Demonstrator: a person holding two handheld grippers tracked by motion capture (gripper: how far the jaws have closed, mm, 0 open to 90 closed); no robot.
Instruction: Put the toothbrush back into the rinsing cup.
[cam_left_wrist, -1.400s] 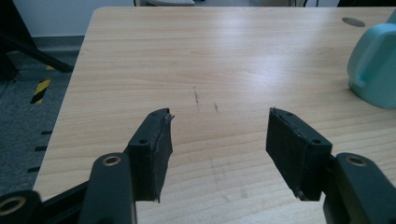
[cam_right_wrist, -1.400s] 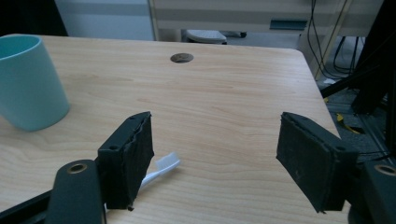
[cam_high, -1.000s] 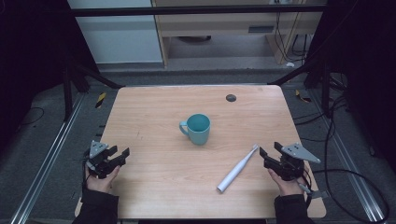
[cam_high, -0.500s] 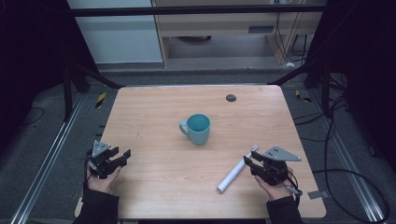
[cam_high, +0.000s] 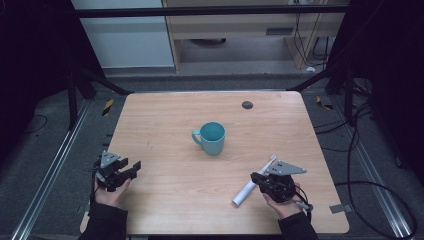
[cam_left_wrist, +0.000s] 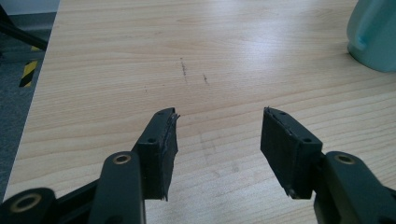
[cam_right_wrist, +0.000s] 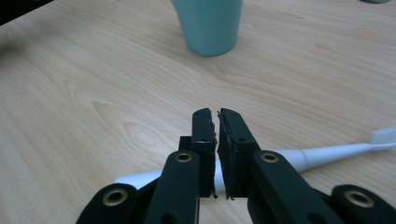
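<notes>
Cup (cam_high: 211, 138): teal, standing upright mid-bench (cam_high: 165, 120); inside looking empty; toothbrush (cam_high: 248, 186): white, lying on bench right of cup; right tongs (cam_high: 256, 178): jaws having just been closing, nearly together above toothbrush handle, nothing between; left tongs (cam_left_wrist: 218, 135): gaping wide, holding nothing.

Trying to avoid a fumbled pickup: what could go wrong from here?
The right tongs have just been closing and now meet with nothing visible between them; the toothbrush lies crosswise behind them, so a lift may come up empty. Nudging it could roll it toward the table's near edge. The cup stands apart, probably safe.
</notes>
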